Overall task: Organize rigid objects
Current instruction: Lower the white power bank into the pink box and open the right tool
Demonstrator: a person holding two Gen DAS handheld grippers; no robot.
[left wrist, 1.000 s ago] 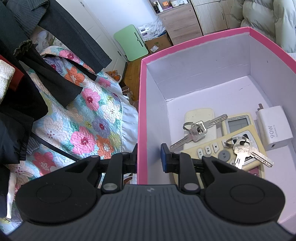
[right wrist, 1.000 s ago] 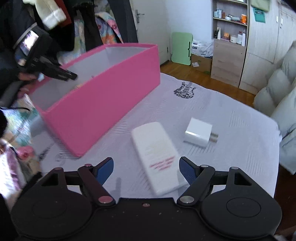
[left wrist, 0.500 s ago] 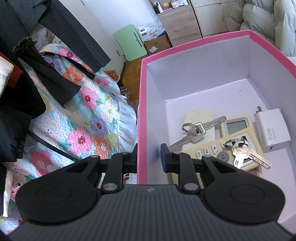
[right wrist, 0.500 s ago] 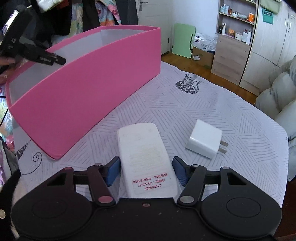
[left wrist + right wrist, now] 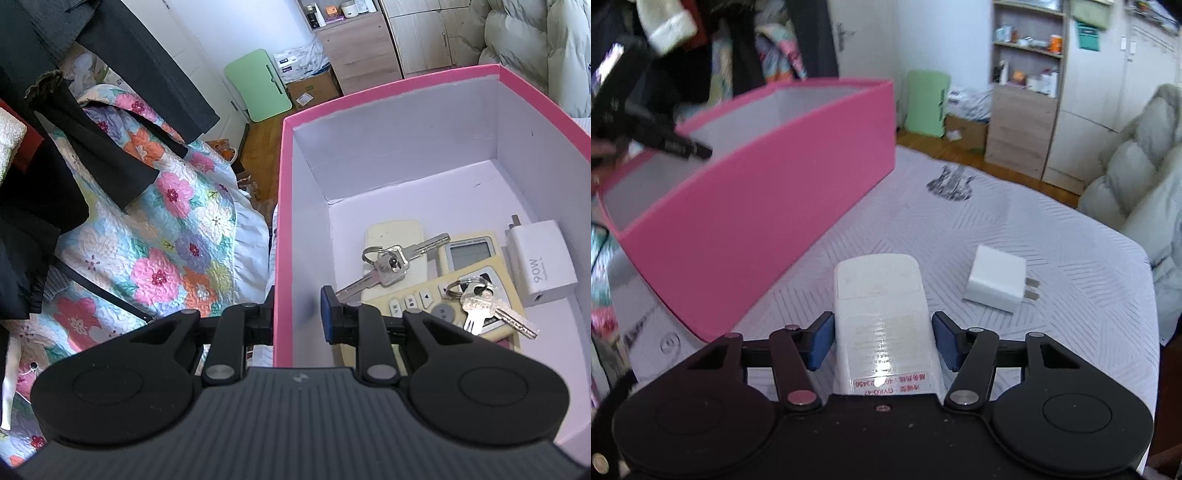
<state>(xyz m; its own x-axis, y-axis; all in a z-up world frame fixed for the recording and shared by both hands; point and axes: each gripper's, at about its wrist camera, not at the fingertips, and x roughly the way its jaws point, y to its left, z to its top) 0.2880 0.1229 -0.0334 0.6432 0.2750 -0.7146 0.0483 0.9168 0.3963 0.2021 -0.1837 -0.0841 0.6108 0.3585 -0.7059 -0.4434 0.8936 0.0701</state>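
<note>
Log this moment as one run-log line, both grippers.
left gripper: shut on pink box wall | right gripper: jaws closing around white remote, pads not touching | white charger: on bed

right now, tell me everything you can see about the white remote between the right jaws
The white remote is a long, rounded slab of what looks like plastic, lying flat on the pale patterned bedspread with its back up. A seam crosses it partway along, and a label with red print sits at its near end. The right gripper straddles it, jaws closing, blue pads at its sides. A white charger lies apart.

White walls, wooden floor (image 5: pixel 964 147); a wooden cabinet (image 5: pixel 1019 125) under cluttered shelves, a green folding table (image 5: pixel 258 88), a floral quilt (image 5: pixel 166 240).
</note>
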